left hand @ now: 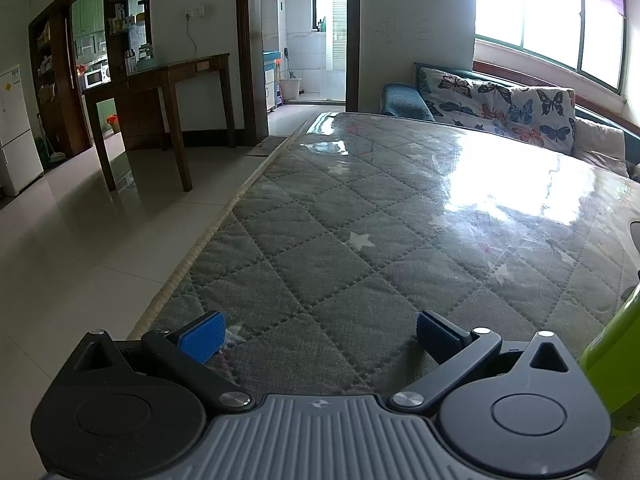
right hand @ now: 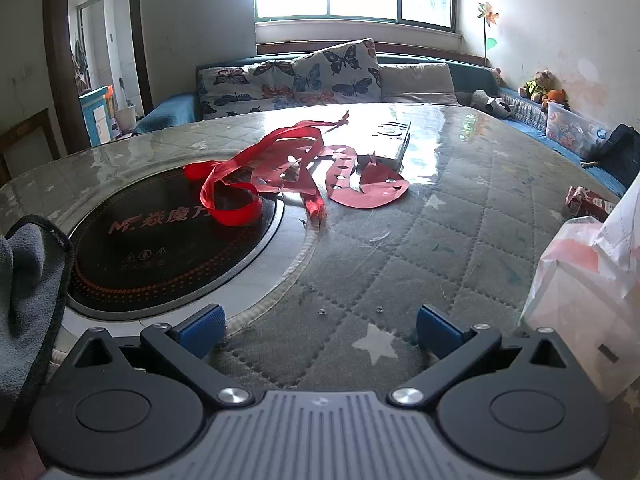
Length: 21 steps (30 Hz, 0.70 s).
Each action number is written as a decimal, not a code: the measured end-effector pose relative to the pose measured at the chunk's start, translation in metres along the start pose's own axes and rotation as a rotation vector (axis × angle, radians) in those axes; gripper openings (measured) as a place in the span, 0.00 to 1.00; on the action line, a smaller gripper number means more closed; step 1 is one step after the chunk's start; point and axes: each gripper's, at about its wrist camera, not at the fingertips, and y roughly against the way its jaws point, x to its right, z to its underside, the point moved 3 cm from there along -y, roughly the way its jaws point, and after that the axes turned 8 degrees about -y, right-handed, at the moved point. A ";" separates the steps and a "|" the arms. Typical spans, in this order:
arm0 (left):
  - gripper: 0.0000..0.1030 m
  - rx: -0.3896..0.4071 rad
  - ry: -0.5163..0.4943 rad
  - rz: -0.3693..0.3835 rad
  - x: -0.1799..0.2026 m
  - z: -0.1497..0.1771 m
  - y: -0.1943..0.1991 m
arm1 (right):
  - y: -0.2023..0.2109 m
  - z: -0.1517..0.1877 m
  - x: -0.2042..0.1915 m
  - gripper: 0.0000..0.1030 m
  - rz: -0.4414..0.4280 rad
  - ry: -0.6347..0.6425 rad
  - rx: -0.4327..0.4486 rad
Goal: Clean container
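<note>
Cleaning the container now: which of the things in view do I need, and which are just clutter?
Likely for the job:
- grey cloth
- green object, possibly the container; only its edge shows

Just lying about:
- red ribbon
- red paper cutouts
- white box
- plastic bag
- induction hob

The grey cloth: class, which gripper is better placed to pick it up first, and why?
Probably the right gripper: open, with the grey cloth just beside its left finger. The left gripper, also open, faces bare quilted table cover; no cloth appears in its view.
</note>
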 end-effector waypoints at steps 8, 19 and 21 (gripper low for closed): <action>1.00 0.001 0.000 -0.001 0.001 0.000 -0.001 | -0.003 0.000 0.002 1.00 -0.001 0.001 0.001; 1.00 0.002 -0.001 -0.002 0.002 0.000 -0.003 | -0.001 0.003 0.001 1.00 0.004 0.004 0.001; 1.00 0.002 -0.001 -0.001 0.002 0.000 -0.003 | -0.001 0.003 0.001 1.00 0.004 0.005 0.001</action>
